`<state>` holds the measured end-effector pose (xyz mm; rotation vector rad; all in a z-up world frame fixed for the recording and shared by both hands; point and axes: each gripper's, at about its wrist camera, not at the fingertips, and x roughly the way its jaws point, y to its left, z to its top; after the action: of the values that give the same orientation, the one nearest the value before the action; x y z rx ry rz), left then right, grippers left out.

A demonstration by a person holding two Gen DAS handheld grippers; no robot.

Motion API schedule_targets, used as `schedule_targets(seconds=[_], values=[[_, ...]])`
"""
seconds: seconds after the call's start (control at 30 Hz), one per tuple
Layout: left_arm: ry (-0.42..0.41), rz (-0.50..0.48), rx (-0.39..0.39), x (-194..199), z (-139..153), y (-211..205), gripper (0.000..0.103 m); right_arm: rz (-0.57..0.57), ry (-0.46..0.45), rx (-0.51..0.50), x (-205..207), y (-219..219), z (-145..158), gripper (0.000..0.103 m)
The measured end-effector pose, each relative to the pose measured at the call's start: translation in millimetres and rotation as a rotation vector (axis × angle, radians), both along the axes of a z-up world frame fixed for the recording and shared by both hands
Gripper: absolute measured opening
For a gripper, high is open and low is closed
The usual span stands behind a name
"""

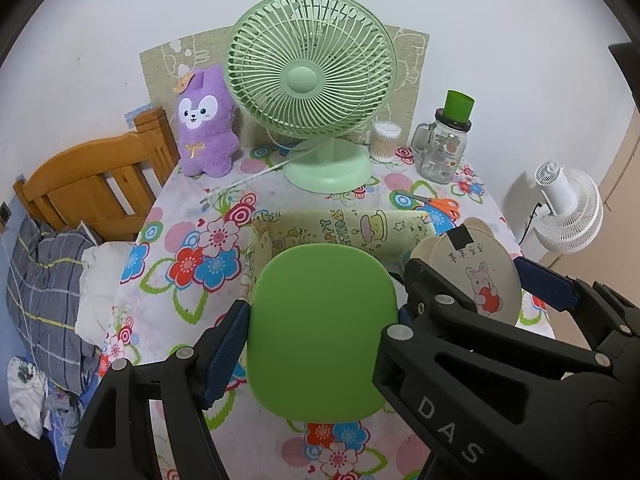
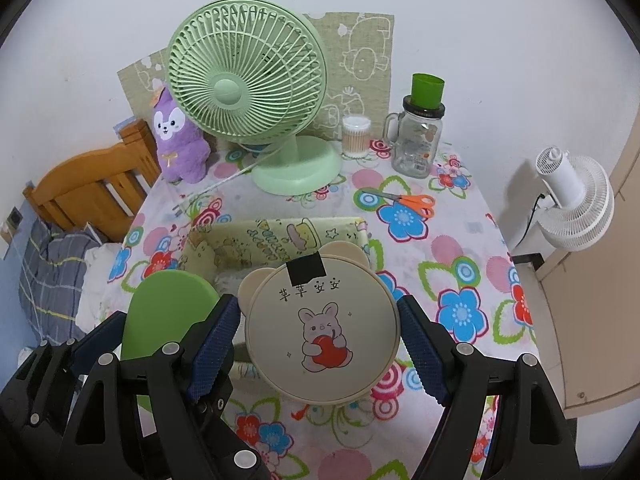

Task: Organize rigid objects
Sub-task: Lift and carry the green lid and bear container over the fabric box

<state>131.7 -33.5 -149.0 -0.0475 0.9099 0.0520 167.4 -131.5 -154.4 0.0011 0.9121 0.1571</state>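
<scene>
Presently, left wrist view: I have the left gripper (image 1: 322, 336) clamped on a green rounded-square lid (image 1: 320, 332), blue pads pressing its two side edges, jaws about half spread.
Lid position: it is held flat-on between the fingers, above the near part of the floral tablecloth (image 1: 188, 248) and just in front of the yellow cartoon-print box (image 1: 360, 228).
Neighbour: the right gripper (image 1: 464, 280) sits just to the right, carrying a beige bear-eared disc (image 1: 472, 268) with a rabbit drawing and a black tape patch; the two grippers nearly touch.
Beyond: a green desk fan (image 1: 310, 80) stands at the table's far middle, a purple plush (image 1: 206, 120) to its left, a cotton swab tub (image 1: 385, 142) and a glass jar (image 1: 440, 152) topped by a green cup (image 1: 459, 106) to its right.
Loose item: orange scissors (image 1: 438, 204) lie beside the box's far right corner.

Right wrist view: I hold the beige bear-eared disc between the right gripper's pads, one on each side edge, jaws rather wide.
Disc position: it is over the near right part of the box, whose open inside shows behind it.
Left side: the green lid shows edge-on at lower left, in the left gripper.
In the way: nothing lies between disc and box; the scissors, jar and fan stand well back.
Off table: a white fan (image 2: 576, 204) at right, a wooden bed frame (image 2: 88, 184) at left.
</scene>
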Motion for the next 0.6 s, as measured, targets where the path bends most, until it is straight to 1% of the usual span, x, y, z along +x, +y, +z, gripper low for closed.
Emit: schedule_targets(seconds=[0.17,0.27,0.37,0.6], values=[[-0.004,0.008,0.003,13.7,-6.5,3.4,0.077,0.002,-0.002,-0.003,14.9,3.8,-6.7,0.082],[0.005,0.02,0.01,22.9,-14.0,6.4,0.077,0.002,0.01,-0.005,25.3,7.2,-16.3,0.082],[0.024,0.026,0.01,31.1,-22.3,8.8,0.077,-0.002,0.026,-0.004,32.7,9.1,-24.2,0.082],[0.07,0.02,0.038,46.5,-38.8,12.5,0.077,-0.02,0.068,0.025,47.7,12.4,-43.8,0.082]])
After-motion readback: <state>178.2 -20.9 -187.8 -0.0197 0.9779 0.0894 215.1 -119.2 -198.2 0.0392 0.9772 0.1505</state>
